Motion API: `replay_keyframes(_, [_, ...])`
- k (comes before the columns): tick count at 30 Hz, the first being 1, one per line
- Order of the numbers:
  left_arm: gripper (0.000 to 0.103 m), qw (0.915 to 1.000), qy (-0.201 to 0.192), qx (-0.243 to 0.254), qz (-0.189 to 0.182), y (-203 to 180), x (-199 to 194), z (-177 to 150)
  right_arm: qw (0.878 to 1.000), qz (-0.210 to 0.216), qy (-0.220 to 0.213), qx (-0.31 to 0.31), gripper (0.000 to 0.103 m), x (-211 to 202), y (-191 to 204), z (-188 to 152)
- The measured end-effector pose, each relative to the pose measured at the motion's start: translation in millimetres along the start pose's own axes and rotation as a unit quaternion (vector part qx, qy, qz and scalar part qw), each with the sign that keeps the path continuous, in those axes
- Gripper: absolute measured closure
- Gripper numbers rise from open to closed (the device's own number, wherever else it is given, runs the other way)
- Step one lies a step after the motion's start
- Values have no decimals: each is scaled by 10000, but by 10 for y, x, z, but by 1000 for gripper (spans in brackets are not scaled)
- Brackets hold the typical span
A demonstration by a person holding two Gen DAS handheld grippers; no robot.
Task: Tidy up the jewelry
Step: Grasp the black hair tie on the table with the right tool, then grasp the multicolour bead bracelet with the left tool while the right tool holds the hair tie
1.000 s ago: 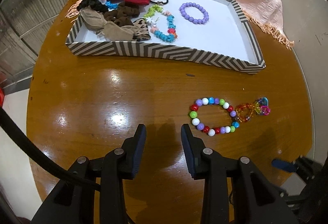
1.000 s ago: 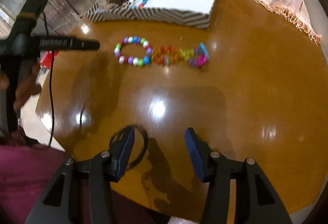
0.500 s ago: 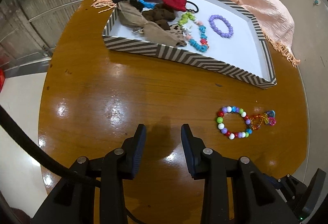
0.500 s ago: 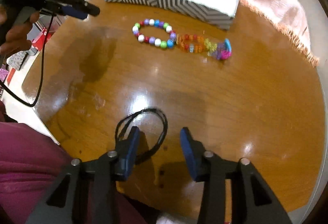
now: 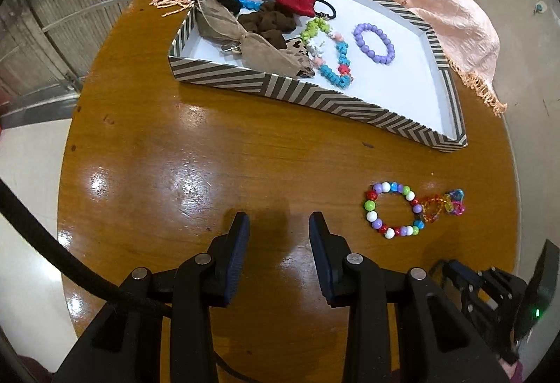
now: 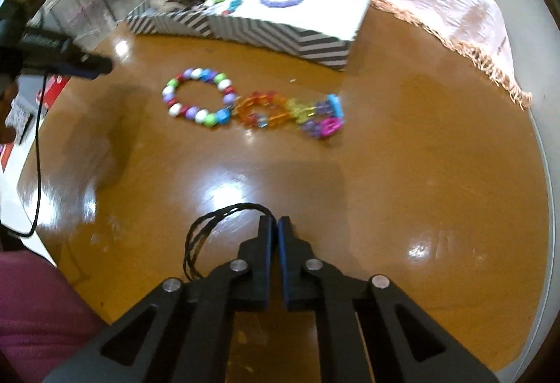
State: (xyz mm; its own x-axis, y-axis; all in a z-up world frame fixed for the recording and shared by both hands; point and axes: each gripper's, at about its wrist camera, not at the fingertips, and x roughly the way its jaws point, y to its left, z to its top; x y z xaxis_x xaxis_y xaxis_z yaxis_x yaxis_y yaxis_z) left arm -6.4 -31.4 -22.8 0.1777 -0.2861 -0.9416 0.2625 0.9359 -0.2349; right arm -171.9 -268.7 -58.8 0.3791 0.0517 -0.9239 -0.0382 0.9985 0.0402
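My right gripper has just been closing and is now pinching the thin black cord loop near the table edge; the loop is bulging out to its left. My left gripper is hanging open over bare wood.

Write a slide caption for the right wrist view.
Right gripper pinches a thin black cord loop on the wooden table, beaded bracelets and striped tray beyond.

No legible text, labels, brands or numbers on anything in either view
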Motion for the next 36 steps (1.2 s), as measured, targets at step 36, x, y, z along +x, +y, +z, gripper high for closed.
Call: replay_keyframes(36, [74,9915,199,1243,330,-865,483,125,9950,406,-92,911,101,-40,-532,52])
